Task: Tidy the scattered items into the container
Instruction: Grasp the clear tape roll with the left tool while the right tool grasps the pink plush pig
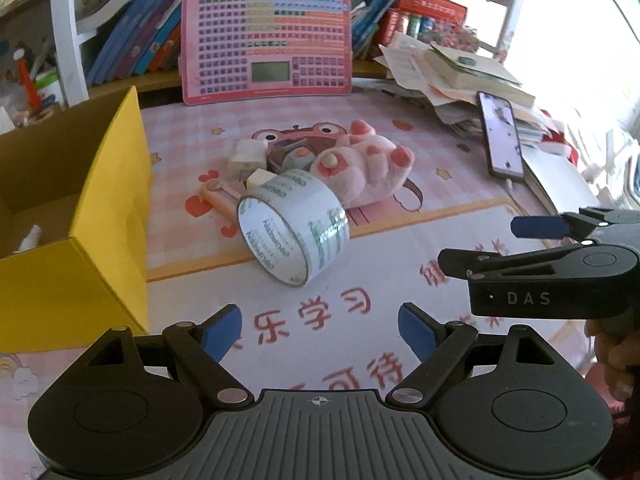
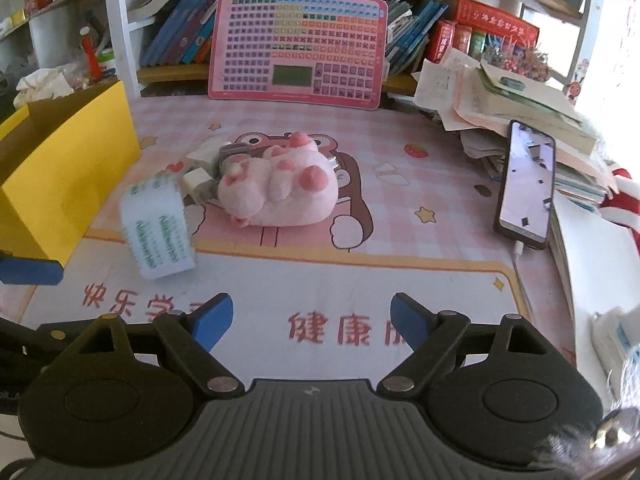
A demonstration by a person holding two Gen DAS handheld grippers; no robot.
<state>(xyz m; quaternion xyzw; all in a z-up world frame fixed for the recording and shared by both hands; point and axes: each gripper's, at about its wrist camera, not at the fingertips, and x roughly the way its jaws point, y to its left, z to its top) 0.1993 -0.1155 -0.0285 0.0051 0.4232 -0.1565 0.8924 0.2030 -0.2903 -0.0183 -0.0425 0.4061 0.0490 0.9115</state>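
Left claw (image 1: 320, 330) and right claw (image 2: 312, 322): jaws wide, empty, ready for pickup. Clear printed tape roll (image 1: 294, 228) tilted on bench ahead of left claw. Yellow cardboard box (image 1: 108, 216) left of it, open for loading.

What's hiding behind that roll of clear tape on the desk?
Behind the tape roll lie white plug adapters, a small peach hammer-like toy and a pink plush paw. The roll covers part of them; something grey under the paw stays unclear.
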